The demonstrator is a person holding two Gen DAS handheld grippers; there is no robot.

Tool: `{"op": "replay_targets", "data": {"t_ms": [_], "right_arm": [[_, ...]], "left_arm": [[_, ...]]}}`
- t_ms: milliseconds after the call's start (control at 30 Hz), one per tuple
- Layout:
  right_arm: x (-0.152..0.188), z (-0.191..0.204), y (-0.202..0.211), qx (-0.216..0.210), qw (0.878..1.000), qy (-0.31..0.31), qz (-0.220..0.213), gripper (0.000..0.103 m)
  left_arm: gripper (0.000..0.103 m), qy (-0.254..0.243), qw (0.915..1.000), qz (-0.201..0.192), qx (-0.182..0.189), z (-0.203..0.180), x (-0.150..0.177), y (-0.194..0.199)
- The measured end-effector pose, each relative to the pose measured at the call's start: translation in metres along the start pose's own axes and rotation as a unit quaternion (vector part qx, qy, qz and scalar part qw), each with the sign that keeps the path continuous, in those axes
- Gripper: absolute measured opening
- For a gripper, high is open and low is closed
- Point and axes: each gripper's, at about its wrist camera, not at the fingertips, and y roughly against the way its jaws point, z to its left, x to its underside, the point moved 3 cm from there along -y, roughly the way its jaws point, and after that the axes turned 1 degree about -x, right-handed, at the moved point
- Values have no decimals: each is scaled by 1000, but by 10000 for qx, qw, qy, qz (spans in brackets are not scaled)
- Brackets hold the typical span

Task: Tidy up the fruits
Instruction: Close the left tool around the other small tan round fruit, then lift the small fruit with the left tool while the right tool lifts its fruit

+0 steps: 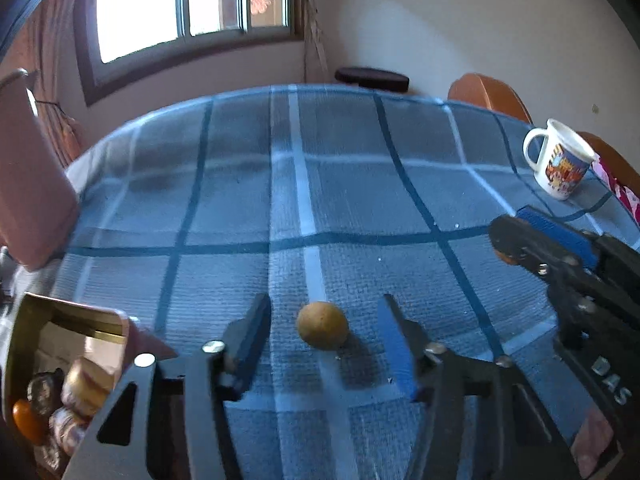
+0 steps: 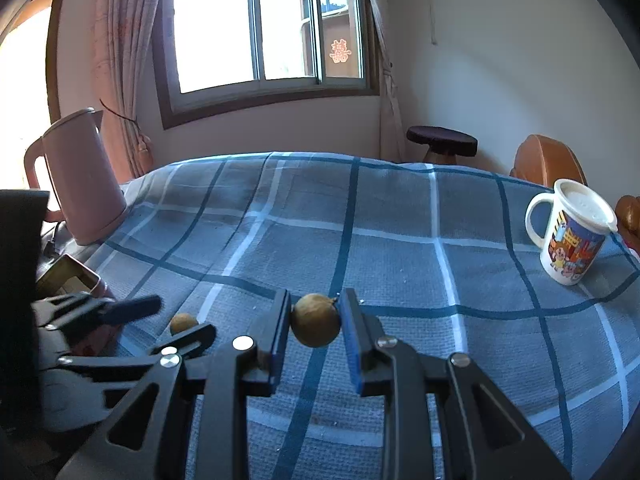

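a small round brown fruit [image 1: 322,325] lies on the blue checked cloth [image 1: 248,200] of the desk, between the two blue-padded fingers of the left gripper [image 1: 322,340]. the jaws stand apart with a gap on each side of the fruit, so neither pad touches it. the same fruit shows in the right wrist view [image 2: 183,323], low at the left, partly hidden behind the black frame of the left gripper [image 2: 132,308].

a second round brown fruit [image 2: 315,320], a little stub of stem at its upper right, is clamped in the right gripper [image 2: 315,322]; both pads press on its sides and it hangs clear of the cloth. in the left wrist view the right gripper [image 1: 508,248] reaches in from the right edge, and only a sliver of brown shows at its tip.

at the left edge of the desk stands an open tin box [image 1: 72,320] holding wrapped sweets and something orange. behind it stands a pink kettle [image 2: 80,184]. near the far right edge of the desk stands a white mug [image 2: 570,232] with a cartoon print and a lid on top. beyond the desk are a dark stool [image 2: 442,140], a wooden chair back [image 2: 548,160] and a bright window [image 2: 256,28] with pink curtains.
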Motion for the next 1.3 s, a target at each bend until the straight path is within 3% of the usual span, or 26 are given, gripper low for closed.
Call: {"op": "replay_targets", "data": {"t_ms": [100, 267, 867, 1300], "right_arm": [[1, -1, 0, -17, 10000, -21, 7, 28], [1, -1, 2, -44, 10000, -18, -16, 28], [0, 7, 24, -35, 9982, 171, -578, 28], [1, 13, 39, -59, 9951, 328, -930, 28]], "left_arm": [[47, -3, 9999, 105, 96, -2, 0, -5], [29, 48, 9996, 153, 220, -1, 3, -5], [29, 65, 9967, -701, 404, 1, 2, 29], [29, 19, 9918, -1245, 283, 0, 5, 51]]}}
